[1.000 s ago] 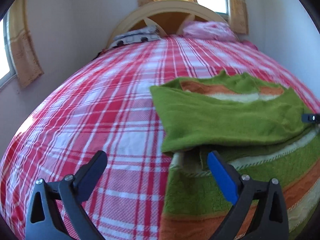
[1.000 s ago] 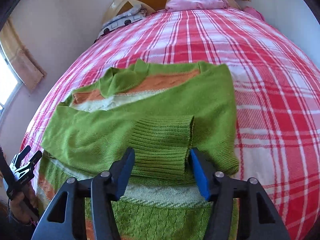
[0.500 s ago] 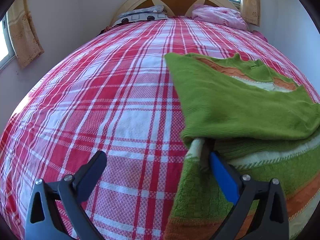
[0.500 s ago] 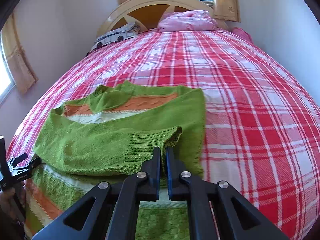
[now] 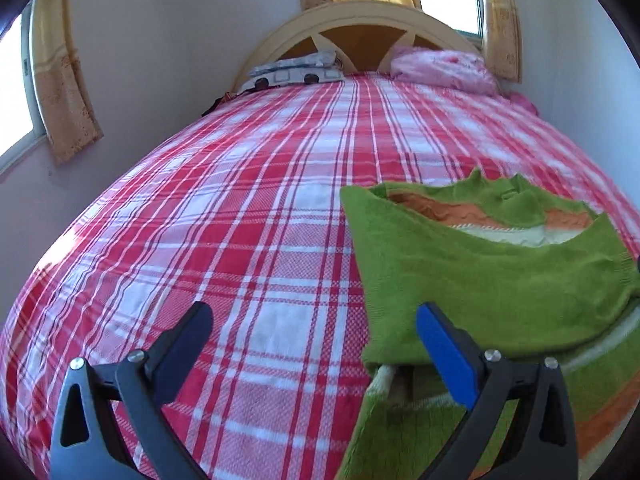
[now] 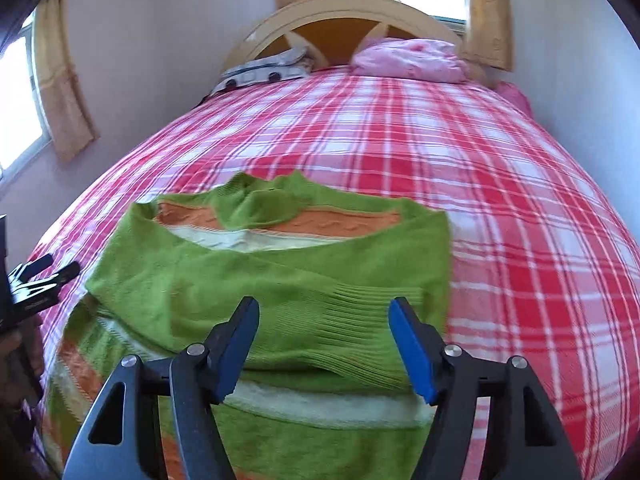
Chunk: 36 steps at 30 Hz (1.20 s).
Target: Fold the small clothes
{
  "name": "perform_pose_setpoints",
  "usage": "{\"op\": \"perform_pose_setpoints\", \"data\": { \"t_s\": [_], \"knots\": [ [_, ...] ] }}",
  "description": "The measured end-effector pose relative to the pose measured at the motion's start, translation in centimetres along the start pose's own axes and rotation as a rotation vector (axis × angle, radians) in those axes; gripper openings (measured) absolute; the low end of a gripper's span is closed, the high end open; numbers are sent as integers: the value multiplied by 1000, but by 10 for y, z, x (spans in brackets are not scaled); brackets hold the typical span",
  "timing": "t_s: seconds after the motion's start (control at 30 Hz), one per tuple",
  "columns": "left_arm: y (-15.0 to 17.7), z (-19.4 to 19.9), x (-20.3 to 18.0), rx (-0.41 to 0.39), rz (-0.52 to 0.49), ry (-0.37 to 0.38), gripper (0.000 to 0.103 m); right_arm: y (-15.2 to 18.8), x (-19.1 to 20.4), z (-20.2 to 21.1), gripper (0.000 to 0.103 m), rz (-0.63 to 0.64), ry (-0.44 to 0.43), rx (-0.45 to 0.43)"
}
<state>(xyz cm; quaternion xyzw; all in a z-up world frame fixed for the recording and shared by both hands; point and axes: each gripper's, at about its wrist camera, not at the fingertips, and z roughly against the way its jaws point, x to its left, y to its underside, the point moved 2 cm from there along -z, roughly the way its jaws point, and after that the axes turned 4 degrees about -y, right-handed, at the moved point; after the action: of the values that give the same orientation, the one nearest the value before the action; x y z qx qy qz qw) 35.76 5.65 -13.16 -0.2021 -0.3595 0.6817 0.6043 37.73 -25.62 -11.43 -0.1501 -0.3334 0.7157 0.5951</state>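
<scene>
Green striped sweater (image 6: 280,292) flat on plaid bed (image 6: 500,208), sleeves folded in. Soft, limp knit; best pinched at ribbed cuff or hem. Left gripper (image 5: 310,332) and right gripper (image 6: 322,320) both wide, empty.

Bed (image 6: 500,208), covered by a red-and-white plaid sheet. A green sweater (image 6: 280,280) with orange and cream stripes is laid flat at the near end. A patterned grey pillow (image 6: 264,72) and a pink bundle (image 6: 412,60) are placed far, against the headboard (image 6: 344,8).
</scene>
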Motion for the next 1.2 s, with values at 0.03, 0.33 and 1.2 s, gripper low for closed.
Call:
{"op": "perform_pose_setpoints", "data": {
  "t_s": [0.03, 0.33, 1.2],
  "knots": [
    [2, -6, -4, 15, -11, -4, 103, 1, 2, -8, 68, -6, -35, 24],
    [18, -27, -16, 95, -48, -4, 103, 32, 8, -32, 68, 97, 61, 145],
    [26, -9, -2, 82, 47, 72, 103, 47, -2, -22, 77, 25, 55, 80]
  ]
}}
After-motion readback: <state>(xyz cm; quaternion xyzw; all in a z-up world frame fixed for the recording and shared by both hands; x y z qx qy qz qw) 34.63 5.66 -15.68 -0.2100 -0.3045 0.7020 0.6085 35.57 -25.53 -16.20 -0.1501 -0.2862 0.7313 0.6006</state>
